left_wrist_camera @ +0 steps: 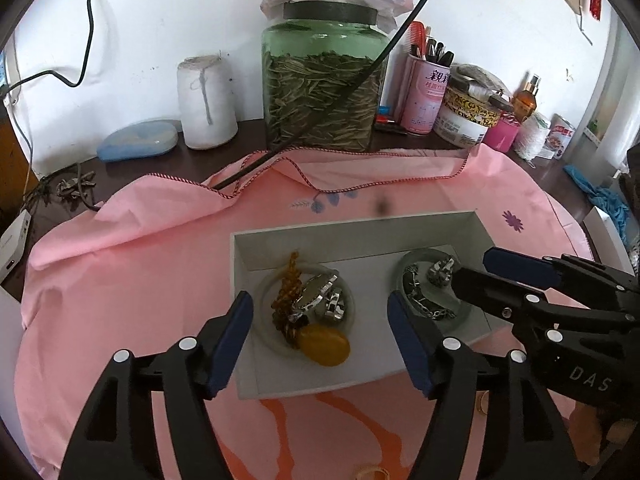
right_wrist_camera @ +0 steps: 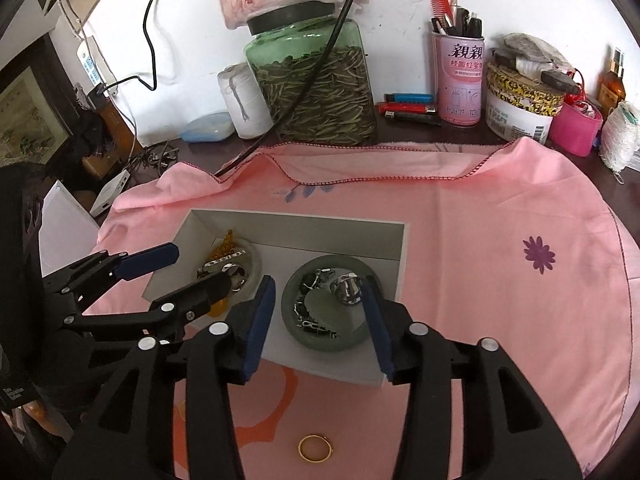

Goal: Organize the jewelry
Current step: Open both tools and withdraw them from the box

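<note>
Hovering: both my grippers hang over the white box (left_wrist_camera: 360, 236) on the pink cloth (left_wrist_camera: 132, 264), nothing gripped by either.
Left gripper (left_wrist_camera: 320, 320): my fingers (left_wrist_camera: 232, 332) are spread wide and empty, straddling the left bangle's heap from above.
Right gripper (right_wrist_camera: 318, 312): my fingers (right_wrist_camera: 260, 320) are wide apart too, holding nothing, one on either side of the green bangle (right_wrist_camera: 352, 340).
Left side of box: a pale bangle (left_wrist_camera: 266, 340) rings a pile, with an amber bead strand (left_wrist_camera: 290, 284), a silver watch (left_wrist_camera: 310, 294) and a silver ring (left_wrist_camera: 334, 306) on it.
Yellow stone (left_wrist_camera: 324, 344): an oval amber-coloured piece lying over the near edge of that pale bangle, touching the strand's end.
Right side of box: the green bangle lies flat, a silver link bracelet (right_wrist_camera: 310, 322) curled inside it, a chunky silver ring (right_wrist_camera: 347, 288) at its far inner edge.
Gold ring (right_wrist_camera: 315, 448): outside the box, flat on the cloth, near me, well apart from the rest.
Second gold ring (left_wrist_camera: 482, 402): I catch only a sliver of one behind my right gripper in the left view; whether it's the same ring, I cannot tell.
Counter (right_wrist_camera: 440, 136): beyond the cloth stand a green glass jar (right_wrist_camera: 316, 80) of dried leaves, a white spool (right_wrist_camera: 244, 100) and a pink can (right_wrist_camera: 460, 80) stuffed with combs and pens.
</note>
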Tool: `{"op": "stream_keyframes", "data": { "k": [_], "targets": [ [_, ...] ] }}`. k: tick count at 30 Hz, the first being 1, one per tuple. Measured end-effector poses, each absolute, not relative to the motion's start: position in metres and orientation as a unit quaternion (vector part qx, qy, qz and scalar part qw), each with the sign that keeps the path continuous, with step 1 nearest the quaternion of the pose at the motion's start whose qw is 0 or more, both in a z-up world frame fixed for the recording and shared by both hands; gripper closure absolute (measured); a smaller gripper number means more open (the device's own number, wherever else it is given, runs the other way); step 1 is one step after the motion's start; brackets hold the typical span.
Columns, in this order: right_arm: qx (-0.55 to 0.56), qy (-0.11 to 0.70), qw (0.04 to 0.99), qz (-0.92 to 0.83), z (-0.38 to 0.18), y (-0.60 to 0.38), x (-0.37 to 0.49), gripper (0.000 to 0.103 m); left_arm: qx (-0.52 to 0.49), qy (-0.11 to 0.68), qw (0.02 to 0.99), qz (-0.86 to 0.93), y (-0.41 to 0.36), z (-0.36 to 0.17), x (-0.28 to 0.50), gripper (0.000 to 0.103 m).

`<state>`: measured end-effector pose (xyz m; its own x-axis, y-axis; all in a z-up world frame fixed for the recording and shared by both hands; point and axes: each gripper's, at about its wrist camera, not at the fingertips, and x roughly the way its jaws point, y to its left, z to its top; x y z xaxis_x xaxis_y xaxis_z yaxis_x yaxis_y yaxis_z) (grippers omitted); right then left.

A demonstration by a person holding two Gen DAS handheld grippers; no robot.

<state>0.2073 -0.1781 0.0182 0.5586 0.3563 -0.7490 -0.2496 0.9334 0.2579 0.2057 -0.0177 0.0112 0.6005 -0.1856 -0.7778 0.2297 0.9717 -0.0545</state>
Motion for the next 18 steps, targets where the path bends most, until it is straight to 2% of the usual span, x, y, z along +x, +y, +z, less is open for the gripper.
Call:
{"op": "stream_keyframes", "data": {
  "k": [4, 6, 13, 15, 18],
  "targets": [
    [0.064, 0.427, 0.887, 0.168, 0.025, -0.182, 0.203, 0.052, 0.019, 0.425, 0.897, -0.119, -0.016, 0.019, 0.201, 0.03],
    [0.069, 0.419, 0.89, 0.169, 0.03, -0.184, 0.2, 0.051, 0.019, 0.413, 0.904, -0.11, -0.014, 0.025, 0.196, 0.023],
    [0.07, 0.404, 0.896, 0.168, 0.038, -0.186, 0.192, 0.042, 0.037, 0.395, 0.914, -0.09, -0.016, 0.03, 0.186, 0.021],
    [0.069, 0.404, 0.897, 0.165, 0.038, -0.185, 0.192, 0.036, 0.041, 0.397, 0.912, -0.092, -0.018, 0.027, 0.185, 0.015],
    [0.057, 0.404, 0.899, 0.158, 0.036, -0.182, 0.189, 0.035, 0.056, 0.394, 0.913, -0.091, -0.024, 0.024, 0.181, 0.014]
  ]
}}
